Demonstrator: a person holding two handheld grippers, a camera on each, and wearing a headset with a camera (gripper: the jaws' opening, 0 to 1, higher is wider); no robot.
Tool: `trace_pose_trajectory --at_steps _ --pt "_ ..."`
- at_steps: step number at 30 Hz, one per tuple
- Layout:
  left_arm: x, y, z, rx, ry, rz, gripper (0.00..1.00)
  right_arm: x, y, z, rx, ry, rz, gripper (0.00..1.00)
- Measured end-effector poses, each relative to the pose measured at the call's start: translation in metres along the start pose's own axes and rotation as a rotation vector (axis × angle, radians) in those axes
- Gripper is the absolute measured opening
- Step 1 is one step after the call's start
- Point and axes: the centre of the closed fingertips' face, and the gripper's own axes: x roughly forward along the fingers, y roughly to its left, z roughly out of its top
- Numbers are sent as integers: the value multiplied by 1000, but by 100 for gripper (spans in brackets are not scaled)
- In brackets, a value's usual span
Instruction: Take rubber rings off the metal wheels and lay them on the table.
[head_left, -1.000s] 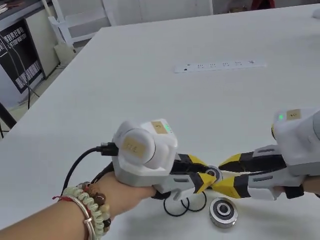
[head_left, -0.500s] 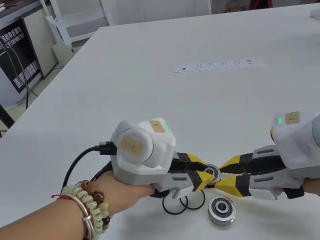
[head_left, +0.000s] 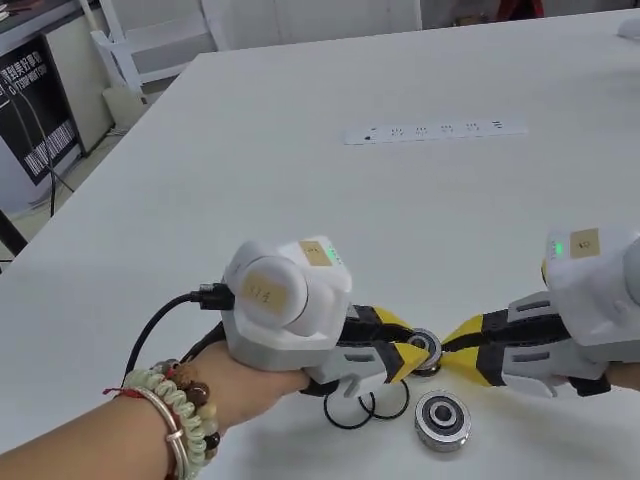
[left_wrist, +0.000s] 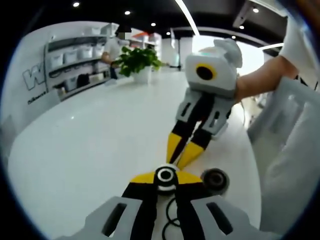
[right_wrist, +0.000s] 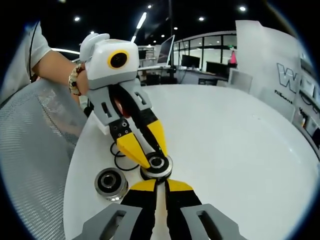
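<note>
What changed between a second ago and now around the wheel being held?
The right gripper had its jaws spread a second ago. They have now closed to a point at the edge of the metal wheel; whether they pinch a ring is unclear. The left gripper stays clamped on that wheel. The loose rubber rings and the second wheel lie where they were.
</note>
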Motion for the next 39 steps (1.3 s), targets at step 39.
trace_pose_trajectory --at_steps 39 --pt "5 -9 3 47 -13 -22 14 -17 -2 6 874 -250 149 0"
